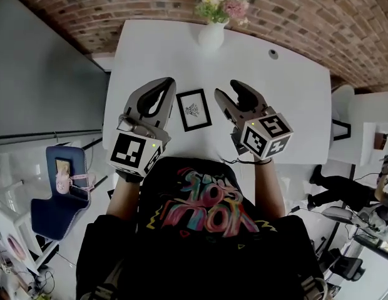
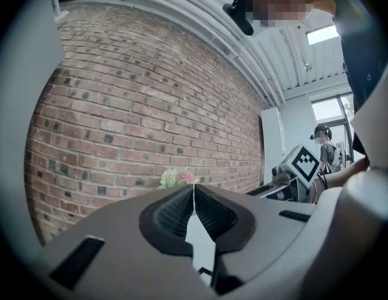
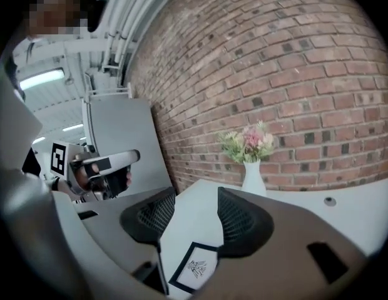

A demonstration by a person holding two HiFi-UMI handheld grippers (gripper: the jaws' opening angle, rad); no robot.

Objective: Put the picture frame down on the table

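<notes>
A small black picture frame (image 1: 194,109) with a white mat and a little drawing lies flat on the white table (image 1: 288,99), between my two grippers. The left gripper (image 1: 170,81) hovers just left of it, its jaws shut tip to tip on nothing (image 2: 194,190). Just right of the frame, the right gripper (image 1: 227,87) is open and empty. In the right gripper view the frame (image 3: 194,269) shows on the table through the gap between the open jaws (image 3: 197,195), below them and apart from them.
A white vase of pink and cream flowers (image 1: 211,33) (image 3: 251,175) stands at the table's far edge against the brick wall. A cable hole (image 1: 273,54) sits at the far right. A blue chair (image 1: 56,192) is on the floor to the left.
</notes>
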